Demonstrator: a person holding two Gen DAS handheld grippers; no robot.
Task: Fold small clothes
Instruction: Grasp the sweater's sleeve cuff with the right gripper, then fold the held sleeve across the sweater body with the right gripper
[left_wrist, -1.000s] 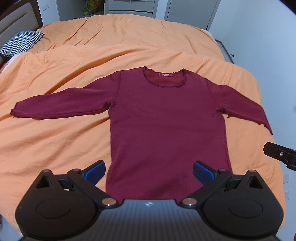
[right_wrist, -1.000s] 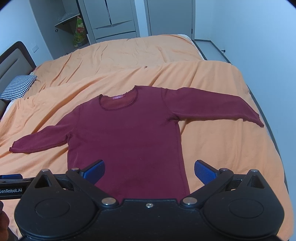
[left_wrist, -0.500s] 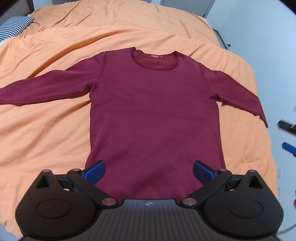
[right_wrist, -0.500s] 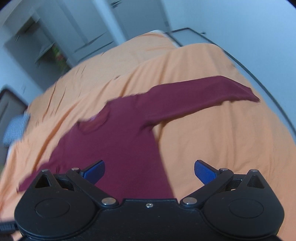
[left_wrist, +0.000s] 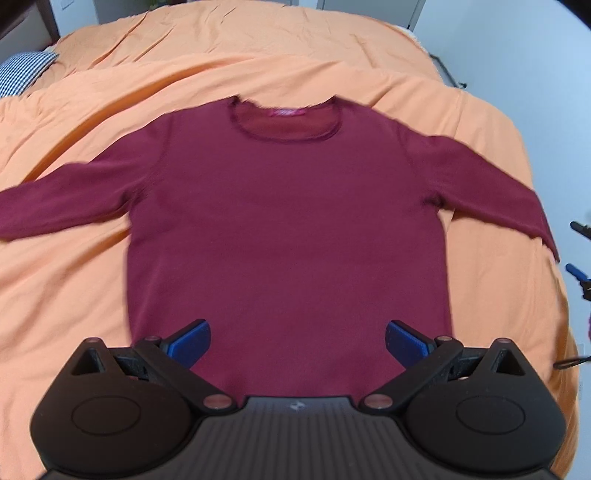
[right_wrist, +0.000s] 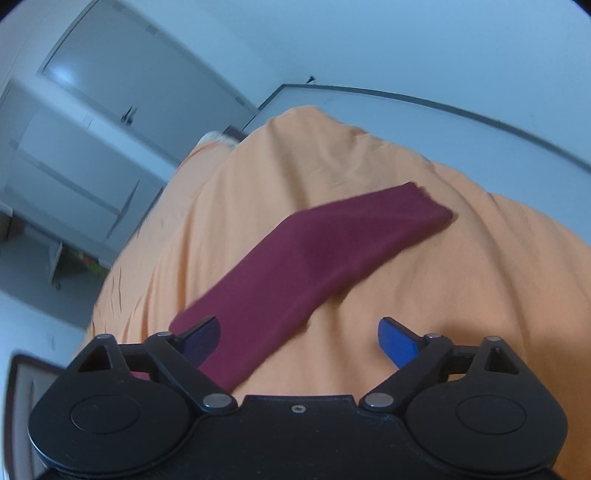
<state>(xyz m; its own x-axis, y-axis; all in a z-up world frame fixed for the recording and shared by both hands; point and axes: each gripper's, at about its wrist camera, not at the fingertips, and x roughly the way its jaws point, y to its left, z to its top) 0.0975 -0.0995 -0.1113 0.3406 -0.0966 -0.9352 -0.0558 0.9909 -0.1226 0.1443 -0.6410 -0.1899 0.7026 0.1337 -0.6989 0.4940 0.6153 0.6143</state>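
Your left tongs (left_wrist: 297, 341) hang open and empty above the shirt (left_wrist: 288, 229), flat on the bedspread (left_wrist: 74, 288); your right tongs (right_wrist: 299, 341), just narrowing, straddle its sleeve (right_wrist: 314, 266) ungripped, seemingly for folding inward.

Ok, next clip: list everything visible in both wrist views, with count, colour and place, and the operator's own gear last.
long-sleeved top: one, maroon, spread flat on the bed, sleeves out to both sides
right sleeve: one, maroon, lying on the cover ahead of the right gripper
bed cover: one, orange, wrinkled, under the top
pillow: one, black-and-white check, far left edge of the bed
wardrobe: one, pale grey, against the wall beyond the bed
left hand-held gripper: one, black with blue pads, jaws open over the top's hem
right hand-held gripper: one, black with blue pads, jaws open and just been closing slightly, sleeve partly between them, not pinched
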